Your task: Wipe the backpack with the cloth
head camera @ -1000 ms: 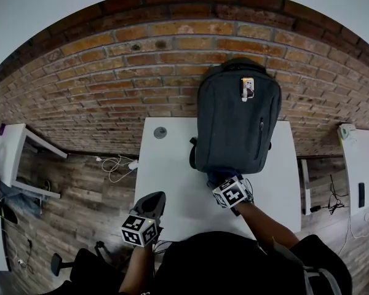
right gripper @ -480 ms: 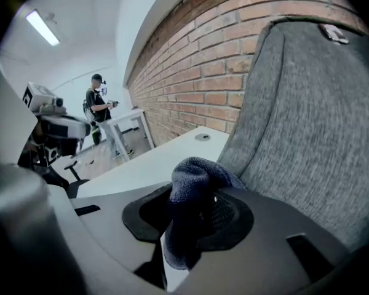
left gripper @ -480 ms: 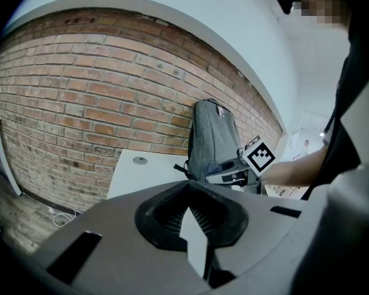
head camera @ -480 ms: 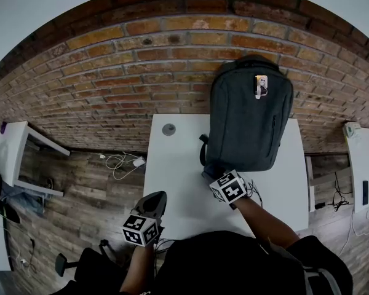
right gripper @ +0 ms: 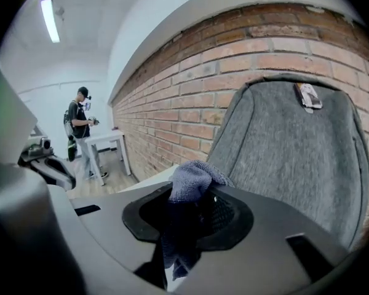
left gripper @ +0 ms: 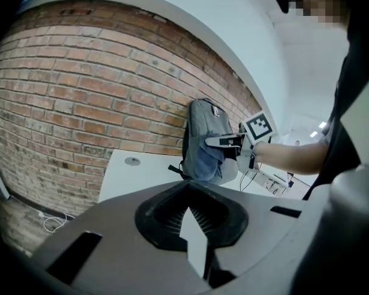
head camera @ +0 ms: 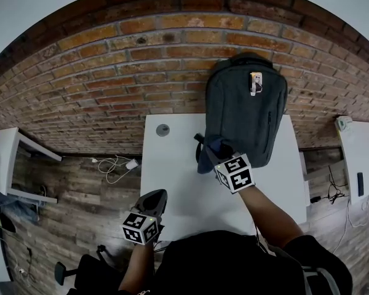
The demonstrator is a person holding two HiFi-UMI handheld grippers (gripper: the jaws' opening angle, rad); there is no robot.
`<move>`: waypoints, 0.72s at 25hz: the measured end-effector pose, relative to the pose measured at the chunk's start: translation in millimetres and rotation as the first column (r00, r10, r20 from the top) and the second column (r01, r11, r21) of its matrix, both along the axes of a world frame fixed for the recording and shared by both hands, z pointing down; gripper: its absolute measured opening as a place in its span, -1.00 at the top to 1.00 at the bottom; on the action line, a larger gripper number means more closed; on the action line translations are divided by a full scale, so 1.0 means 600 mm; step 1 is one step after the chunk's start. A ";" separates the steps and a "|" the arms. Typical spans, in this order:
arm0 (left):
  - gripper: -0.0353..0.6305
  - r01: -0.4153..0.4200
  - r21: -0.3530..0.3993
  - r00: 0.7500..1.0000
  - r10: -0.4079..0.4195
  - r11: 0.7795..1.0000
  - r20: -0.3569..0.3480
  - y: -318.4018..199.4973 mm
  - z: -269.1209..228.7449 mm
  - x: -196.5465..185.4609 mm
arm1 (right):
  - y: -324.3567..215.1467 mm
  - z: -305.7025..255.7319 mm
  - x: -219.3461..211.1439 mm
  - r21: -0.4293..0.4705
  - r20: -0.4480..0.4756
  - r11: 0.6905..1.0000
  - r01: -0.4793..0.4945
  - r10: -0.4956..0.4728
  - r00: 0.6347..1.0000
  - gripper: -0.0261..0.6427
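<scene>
A dark grey backpack (head camera: 249,118) (left gripper: 203,143) (right gripper: 295,158) stands upright on the white table (head camera: 172,177), leaning against the brick wall. My right gripper (head camera: 216,153) (right gripper: 194,211) is shut on a crumpled blue-grey cloth (head camera: 216,146) (right gripper: 194,177). It holds the cloth against the lower left of the backpack's front. A small tag (head camera: 256,83) hangs near the top of the backpack. My left gripper (head camera: 155,198) (left gripper: 194,226) sits low at the table's near left edge, shut with nothing in it.
A small round disc (head camera: 163,129) (left gripper: 133,161) lies on the table's far left. White cables (head camera: 114,163) lie on the wooden floor to the left. White desks stand at the left (head camera: 3,158) and right (head camera: 360,165). A person (right gripper: 81,128) stands far off.
My right gripper has carried the cloth from the backpack's bottom edge up and away from me onto its lower left front. The left gripper has stayed put.
</scene>
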State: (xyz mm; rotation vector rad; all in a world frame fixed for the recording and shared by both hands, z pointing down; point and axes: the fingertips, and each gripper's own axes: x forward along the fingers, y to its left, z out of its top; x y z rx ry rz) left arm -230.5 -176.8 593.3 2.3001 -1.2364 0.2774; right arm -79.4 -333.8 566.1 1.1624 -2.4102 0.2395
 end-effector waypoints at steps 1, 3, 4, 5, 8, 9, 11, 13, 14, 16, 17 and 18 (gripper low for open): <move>0.90 0.000 -0.002 1.000 0.000 1.000 -0.003 0.001 0.001 0.000 | -0.011 -0.012 0.001 0.010 0.002 1.000 -0.005 0.005 1.000 0.62; 0.91 0.005 -0.003 1.000 -0.005 1.000 -0.008 0.002 0.002 -0.002 | -0.037 -0.039 0.004 0.028 0.013 0.999 -0.016 0.015 1.000 0.62; 0.90 0.010 -0.001 1.000 -0.010 1.000 -0.011 0.003 0.002 -0.004 | -0.051 -0.054 0.007 0.039 0.018 0.999 -0.022 0.021 1.000 0.62; 0.90 0.017 0.000 1.000 -0.017 1.000 -0.013 0.004 0.001 -0.006 | -0.066 -0.069 0.011 0.053 0.020 0.998 -0.028 0.027 0.999 0.62; 0.90 0.038 -0.004 0.999 -0.038 0.999 -0.021 0.008 0.005 -0.013 | -0.111 -0.111 0.022 0.095 0.019 0.994 -0.046 0.045 0.999 0.62; 0.91 0.043 -0.010 0.999 -0.043 0.999 -0.023 0.010 0.008 -0.015 | -0.125 -0.124 0.026 0.106 0.018 0.993 -0.054 0.052 0.998 0.62; 0.90 0.050 -0.019 0.998 -0.050 0.999 -0.026 0.013 0.012 -0.018 | -0.154 -0.148 0.033 0.125 0.013 0.989 -0.074 0.072 0.997 0.62; 0.91 0.059 -0.017 0.998 -0.059 0.998 -0.031 0.013 0.012 -0.019 | -0.180 -0.171 0.039 0.147 0.001 0.984 -0.098 0.099 0.995 0.62; 0.90 0.064 -0.018 0.997 -0.064 0.998 -0.034 0.015 0.012 -0.018 | -0.192 -0.182 0.041 0.160 -0.006 0.981 -0.110 0.112 0.994 0.62; 0.90 0.072 -0.025 0.996 -0.073 0.997 -0.040 0.020 0.017 -0.018 | -0.213 -0.207 0.043 0.192 -0.017 0.973 -0.126 0.132 0.991 0.62; 0.91 0.077 -0.031 0.996 -0.078 0.997 -0.043 0.023 0.020 -0.019 | -0.222 -0.221 0.042 0.209 -0.019 0.969 -0.128 0.135 0.991 0.62; 0.90 0.081 -0.036 0.996 -0.083 0.996 -0.045 0.026 0.024 -0.019 | -0.229 -0.235 0.039 0.229 -0.020 0.965 -0.125 0.133 0.991 0.62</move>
